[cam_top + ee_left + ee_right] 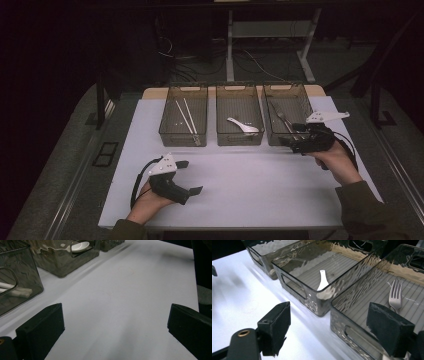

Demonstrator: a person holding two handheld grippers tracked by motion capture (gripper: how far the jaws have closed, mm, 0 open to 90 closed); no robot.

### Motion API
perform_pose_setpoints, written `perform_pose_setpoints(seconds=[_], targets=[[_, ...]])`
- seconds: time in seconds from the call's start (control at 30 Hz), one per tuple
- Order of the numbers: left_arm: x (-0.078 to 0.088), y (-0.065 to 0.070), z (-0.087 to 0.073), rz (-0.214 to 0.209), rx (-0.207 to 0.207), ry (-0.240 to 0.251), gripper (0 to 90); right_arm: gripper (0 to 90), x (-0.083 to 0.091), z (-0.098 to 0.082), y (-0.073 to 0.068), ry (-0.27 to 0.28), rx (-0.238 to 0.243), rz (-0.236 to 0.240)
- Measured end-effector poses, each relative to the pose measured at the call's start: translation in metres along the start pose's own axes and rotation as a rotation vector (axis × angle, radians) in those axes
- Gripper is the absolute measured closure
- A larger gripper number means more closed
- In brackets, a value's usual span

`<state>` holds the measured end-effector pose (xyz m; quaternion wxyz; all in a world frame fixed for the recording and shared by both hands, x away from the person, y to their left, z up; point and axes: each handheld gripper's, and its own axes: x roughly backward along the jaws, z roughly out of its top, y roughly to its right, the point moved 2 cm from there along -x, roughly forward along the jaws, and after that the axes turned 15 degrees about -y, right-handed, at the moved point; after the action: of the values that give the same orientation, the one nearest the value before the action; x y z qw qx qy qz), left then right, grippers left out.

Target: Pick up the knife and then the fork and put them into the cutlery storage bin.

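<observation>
- Sorting cutlery into three smoky bins looks like the job: from my remote seat the fork lies flat in the right bin, at about 1 o'clock from the bench centre.
- My right gripper sits at the near rim of that bin, its fingers spread wide with nothing between them; the fork is just beyond the right-hand pad.
- My left gripper rests at 7 o'clock on the bare white surface, fingers wide apart and empty.
- Middle bin at 12 o'clock holds a white spoon; left bin at 11 o'clock holds pale chopsticks.
- My reading: every piece I can see is already binned and nothing loose lies on the bench, so either the sort is finished or a pick from the right bin is next.
</observation>
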<state>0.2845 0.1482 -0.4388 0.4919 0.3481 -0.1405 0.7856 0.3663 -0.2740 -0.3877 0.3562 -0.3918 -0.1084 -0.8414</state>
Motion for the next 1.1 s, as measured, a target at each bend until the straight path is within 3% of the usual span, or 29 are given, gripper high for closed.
perform_pose_setpoints(seconds=[0.2, 0.57, 1.1], targets=[[0.001, -0.001, -0.001, 0.002, 0.002, -0.001, 0.0, 19.2, -0.001, -0.012, -0.013, 0.020, 0.007, 0.012], [0.003, 0.000, -0.001, 0.007, 0.002, 0.002, 0.0, 18.7, -0.005, -0.036, -0.031, 0.006, 0.017, 0.048], [0.005, 0.000, -0.001, 0.012, -0.002, 0.004, 0.0, 18.0, 0.002, -0.061, -0.044, 0.029, 0.016, 0.057]])
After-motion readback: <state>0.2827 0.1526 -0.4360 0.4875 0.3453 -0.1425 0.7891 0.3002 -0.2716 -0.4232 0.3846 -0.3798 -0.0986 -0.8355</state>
